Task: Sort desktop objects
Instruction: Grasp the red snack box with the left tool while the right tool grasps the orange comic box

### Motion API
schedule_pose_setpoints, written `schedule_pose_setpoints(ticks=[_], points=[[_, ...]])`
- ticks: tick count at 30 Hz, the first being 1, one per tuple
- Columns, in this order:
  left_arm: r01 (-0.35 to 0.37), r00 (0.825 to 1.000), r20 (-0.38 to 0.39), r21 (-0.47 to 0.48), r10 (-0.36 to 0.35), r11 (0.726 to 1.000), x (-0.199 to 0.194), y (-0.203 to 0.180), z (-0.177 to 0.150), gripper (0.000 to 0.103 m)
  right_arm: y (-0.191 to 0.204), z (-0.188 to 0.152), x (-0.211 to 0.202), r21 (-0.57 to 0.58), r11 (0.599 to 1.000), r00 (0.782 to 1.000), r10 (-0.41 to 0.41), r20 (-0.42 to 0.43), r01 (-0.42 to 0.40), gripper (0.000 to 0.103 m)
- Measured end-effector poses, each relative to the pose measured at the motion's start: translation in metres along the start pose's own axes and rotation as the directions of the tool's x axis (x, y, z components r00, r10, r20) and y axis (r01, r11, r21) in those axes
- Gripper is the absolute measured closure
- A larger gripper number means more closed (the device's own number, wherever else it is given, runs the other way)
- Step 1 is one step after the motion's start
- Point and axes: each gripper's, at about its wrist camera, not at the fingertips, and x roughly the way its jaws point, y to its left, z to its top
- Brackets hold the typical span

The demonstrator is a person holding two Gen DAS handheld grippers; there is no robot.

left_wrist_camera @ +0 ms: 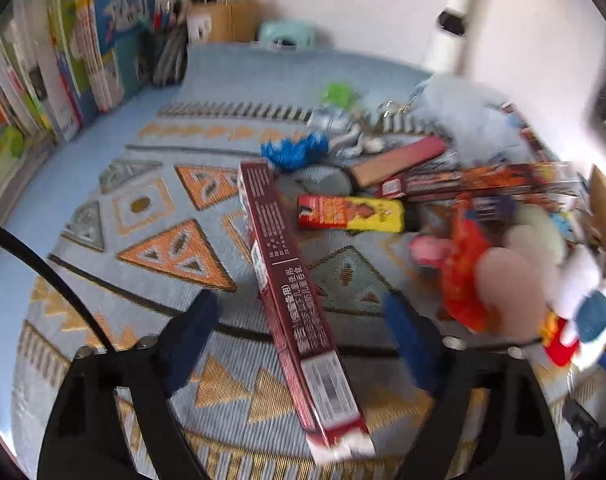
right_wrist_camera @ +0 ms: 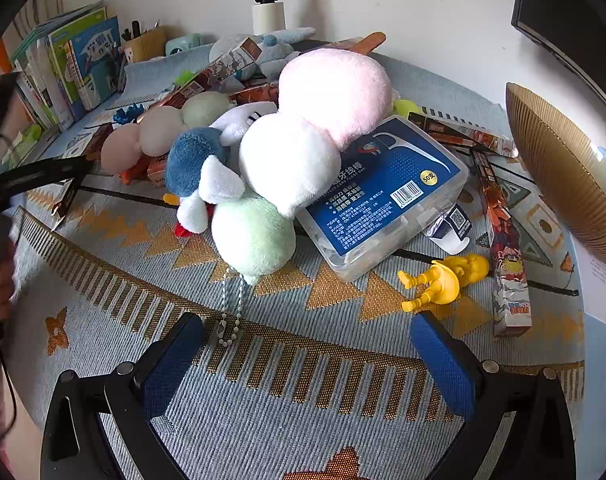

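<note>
Blue-padded fingers of the left gripper are seen spread wide, with a long dark red box lying between them on the patterned blue mat; neither pad is seen touching it. The box is angled, its barcode end nearest the camera and its far end pointing toward the clutter. Beyond it, a yellow and red packet is laid flat, and a blue crinkled toy is found just past that. Further boxes are heaped to the right, beside blurred plush toys. Books are stood upright along the left edge.

In the right wrist view, the right gripper is likewise held wide open — nothing is gripped. A bead chain is trailed down to the mat just beside its left pad, hanging from a plush stack of green, white and pink balls. A blue and white plush is pressed against that stack. A clear floss-pick box with a blue label is tilted against the plush, and a yellow figurine lies on its side near the right pad. A narrow illustrated box lies just beside it.
</note>
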Motion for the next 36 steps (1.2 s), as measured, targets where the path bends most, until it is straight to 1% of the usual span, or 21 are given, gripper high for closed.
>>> schedule_pose_setpoints(ticks=[2, 3, 4, 5, 6, 7, 12, 14, 16, 19, 20, 21, 23, 25, 26, 28, 29, 31, 32, 35, 36], points=[[-0.019, 1.0, 0.003, 0.024, 0.019, 1.0, 0.0, -0.003, -0.002, 0.04, 0.0, 0.0, 0.0, 0.0, 1.0, 1.0, 0.002, 0.0, -0.002, 0.0], [-0.018, 1.0, 0.012, 0.035, 0.017, 0.999, -0.002, -0.004, -0.005, 0.054, 0.0, 0.001, 0.0, -0.001, 1.0, 1.0, 0.0, -0.001, 0.0, 0.0], [-0.011, 1.0, 0.019, 0.035, 0.011, 0.999, -0.004, -0.004, -0.007, 0.06, -0.001, -0.001, 0.0, 0.001, 1.0, 1.0, 0.002, 0.001, -0.002, 0.0], [-0.011, 1.0, 0.024, 0.034, 0.011, 0.999, -0.007, -0.003, -0.01, 0.077, -0.002, 0.0, -0.001, -0.001, 1.0, 1.0, 0.002, 0.0, -0.002, 0.0], [-0.012, 1.0, 0.025, 0.027, 0.011, 1.0, -0.011, 0.0, -0.01, 0.085, -0.001, 0.0, 0.0, -0.001, 1.0, 1.0, 0.002, 0.0, -0.002, 0.0], [0.003, 1.0, 0.024, 0.006, -0.003, 1.0, -0.014, 0.003, -0.014, 0.087, 0.0, 0.0, 0.0, 0.0, 1.0, 1.0, 0.001, 0.0, -0.001, 0.0], [0.098, 0.995, 0.012, -0.071, -0.098, 0.993, -0.029, 0.001, -0.029, 0.088, 0.0, -0.002, -0.003, -0.003, 1.0, 1.0, 0.001, -0.002, -0.001, 0.0], [0.137, 0.991, 0.01, -0.079, -0.137, 0.987, -0.034, -0.005, -0.034, 0.088, -0.002, -0.008, -0.009, -0.01, 1.0, 1.0, 0.008, -0.019, -0.008, 0.0], [0.147, 0.989, 0.019, -0.067, -0.146, 0.987, -0.038, -0.015, -0.04, 0.088, -0.005, -0.017, -0.019, 0.002, 0.999, 0.999, 0.036, -0.007, -0.036, 0.0], [0.165, 0.986, 0.029, -0.06, -0.163, 0.984, -0.041, -0.02, -0.044, 0.088, -0.029, -0.029, -0.044, 0.076, 0.996, 0.998, 0.047, 0.042, -0.05, 0.017], [0.169, 0.985, 0.036, -0.063, -0.167, 0.984, -0.043, -0.019, -0.043, 0.088, -0.041, -0.03, -0.052, 0.119, 0.992, 0.998, 0.035, 0.055, -0.041, 0.019], [0.188, 0.982, 0.04, -0.075, -0.186, 0.979, -0.045, -0.016, -0.043, 0.088, -0.057, -0.031, -0.06, 0.172, 0.984, 0.996, 0.033, 0.078, -0.046, 0.021], [0.207, 0.978, 0.041, -0.092, -0.204, 0.974, -0.046, -0.014, -0.044, 0.088, -0.087, -0.027, -0.071, 0.276, 0.958, 0.99, 0.047, 0.133, -0.083, 0.031], [0.196, 0.98, 0.039, -0.096, -0.193, 0.976, -0.046, -0.013, -0.044, 0.088, -0.108, -0.022, -0.071, 0.34, 0.936, 0.987, 0.033, 0.156, -0.085, 0.035], [0.19, 0.982, 0.034, -0.098, -0.187, 0.977, -0.045, -0.014, -0.043, 0.088, -0.119, -0.018, -0.067, 0.367, 0.927, 0.988, 0.022, 0.152, -0.077, 0.043], [0.179, 0.984, 0.019, -0.095, -0.178, 0.979, -0.041, -0.016, -0.042, 0.088, -0.132, -0.012, -0.06, 0.388, 0.918, 0.989, 0.024, 0.146, -0.079, 0.048], [0.172, 0.985, 0.01, -0.085, -0.172, 0.981, -0.039, -0.017, -0.04, 0.088, -0.136, -0.006, -0.052, 0.397, 0.916, 0.99, 0.01, 0.138, -0.065, 0.048], [0.163, 0.987, 0.01, -0.062, -0.163, 0.985, -0.039, -0.02, -0.039, 0.08, -0.141, -0.001, -0.043, 0.398, 0.917, 0.992, -0.021, 0.127, -0.032, 0.049], [0.163, 0.987, 0.01, -0.052, -0.163, 0.985, -0.039, -0.022, -0.038, 0.073, -0.141, 0.005, -0.036, 0.387, 0.922, 0.992, -0.042, 0.123, -0.009, 0.049], [0.089, 0.996, 0.01, -0.007, -0.088, 0.996, -0.036, -0.035, -0.035, 0.073, -0.14, 0.019, -0.021, 0.362, 0.932, 0.991, -0.077, 0.108, 0.033, 0.049], [0.067, 0.998, 0.012, 0.006, -0.067, 0.998, -0.034, -0.039, -0.034, 0.073, -0.139, 0.024, -0.015, 0.355, 0.934, 0.993, -0.068, 0.1, 0.028, 0.049]])
